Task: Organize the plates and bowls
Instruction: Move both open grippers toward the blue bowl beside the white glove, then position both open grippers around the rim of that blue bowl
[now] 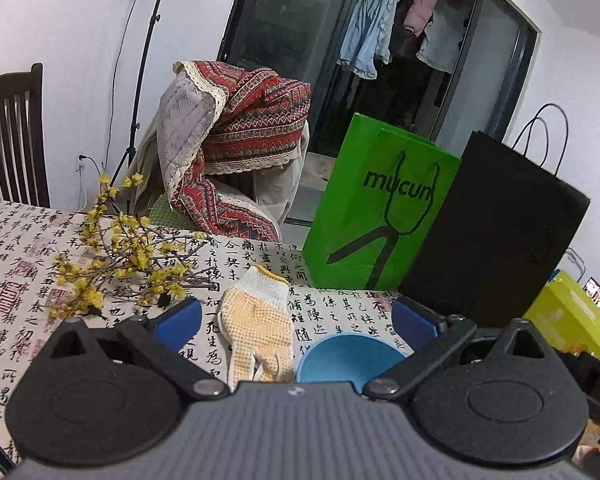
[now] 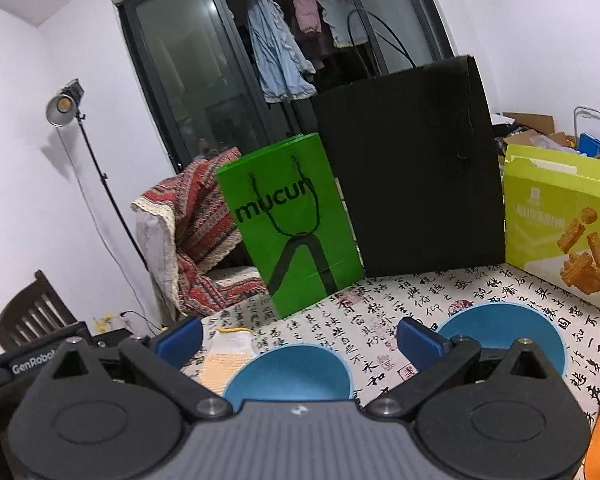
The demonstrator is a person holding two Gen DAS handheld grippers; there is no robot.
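Both tongs (image 1: 296, 318) (image 2: 300, 338) hover spread wide above blue bowls (image 2: 288, 372)

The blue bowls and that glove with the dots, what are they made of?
The near blue bowl and the far blue bowl look like plastic or glazed ceramic: smooth, even colour with a soft sheen, so I can't be sure which. The glove looks like knitted white cotton, with visible stitches and a ribbed cuff, and its yellow dots are probably rubbery grip bumps.
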